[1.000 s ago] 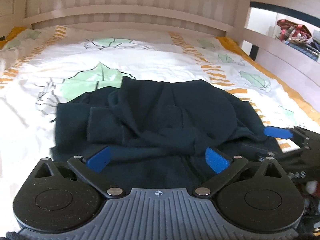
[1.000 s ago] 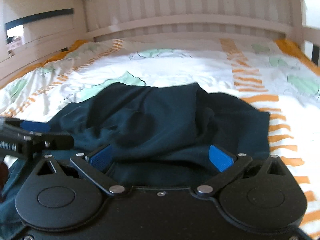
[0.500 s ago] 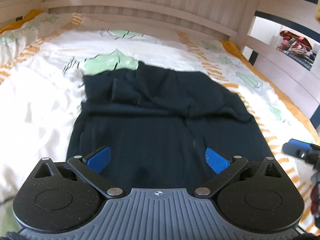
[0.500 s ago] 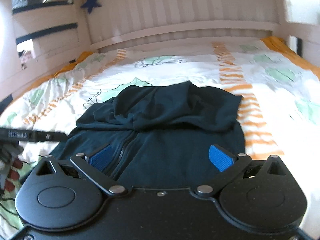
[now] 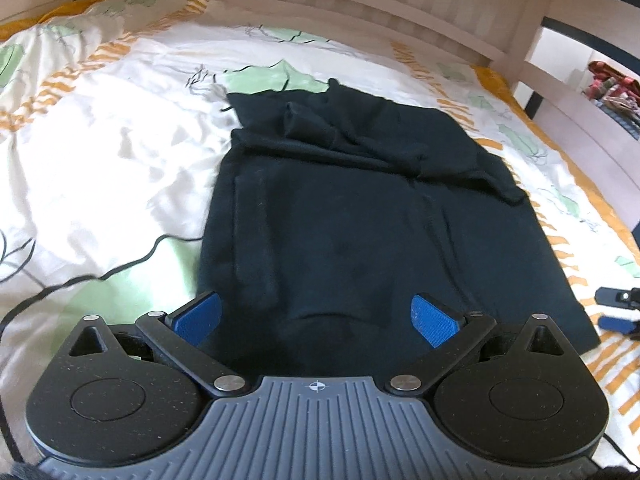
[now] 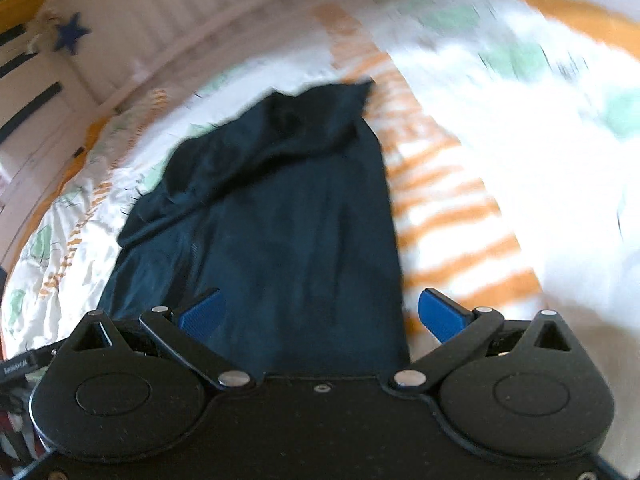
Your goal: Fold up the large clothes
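Now dark garment (image 5: 372, 216) apparently flat beyond both wide-spread, empty tongs (image 5: 316, 316) (image 6: 320, 314).

Garment (image 5: 360, 220) spread flat on bedcover (image 5: 100, 168), bunched folds at far end toward headboard (image 5: 320, 4). Left gripper (image 5: 316, 316) over near hem; right gripper (image 6: 322, 312) over garment's right edge, jaws apart.

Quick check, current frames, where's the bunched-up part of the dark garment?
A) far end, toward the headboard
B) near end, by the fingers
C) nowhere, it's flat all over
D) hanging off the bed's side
A: the dark garment lies smooth near both grippers, while its folds pile up at the far end, toward the slatted headboard.
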A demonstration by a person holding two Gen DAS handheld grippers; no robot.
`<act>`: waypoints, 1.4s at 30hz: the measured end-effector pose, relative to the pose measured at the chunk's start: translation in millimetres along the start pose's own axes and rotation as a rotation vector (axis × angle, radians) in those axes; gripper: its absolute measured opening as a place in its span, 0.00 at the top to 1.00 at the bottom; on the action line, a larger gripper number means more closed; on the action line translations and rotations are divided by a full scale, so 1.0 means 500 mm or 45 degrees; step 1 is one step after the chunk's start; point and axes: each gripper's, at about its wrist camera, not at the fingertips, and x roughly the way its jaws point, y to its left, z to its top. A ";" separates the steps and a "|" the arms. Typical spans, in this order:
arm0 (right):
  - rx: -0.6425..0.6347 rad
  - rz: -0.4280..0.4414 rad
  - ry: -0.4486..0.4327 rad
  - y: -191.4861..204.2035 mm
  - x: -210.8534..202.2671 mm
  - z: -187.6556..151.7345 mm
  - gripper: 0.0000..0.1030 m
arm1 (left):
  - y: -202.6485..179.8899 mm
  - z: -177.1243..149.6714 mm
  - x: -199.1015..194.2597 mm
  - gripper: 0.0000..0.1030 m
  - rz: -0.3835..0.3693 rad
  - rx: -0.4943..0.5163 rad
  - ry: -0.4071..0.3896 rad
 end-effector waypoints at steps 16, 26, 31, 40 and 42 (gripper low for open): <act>0.052 0.022 0.182 -0.026 0.071 -0.026 0.00 | 0.030 -0.026 0.070 0.00 0.098 -0.057 0.143; 0.031 0.007 0.145 -0.018 0.075 -0.032 0.00 | 0.031 -0.028 0.086 0.00 0.137 -0.074 0.137; 0.034 0.011 0.143 -0.017 0.075 -0.033 0.00 | 0.036 -0.025 0.080 0.00 0.128 -0.092 0.136; 0.039 0.023 0.138 -0.019 0.072 -0.033 0.00 | 0.055 -0.020 0.026 0.00 0.113 -0.152 0.079; 0.038 0.023 0.138 -0.020 0.071 -0.033 0.00 | 0.055 -0.016 0.024 0.00 0.125 -0.153 0.078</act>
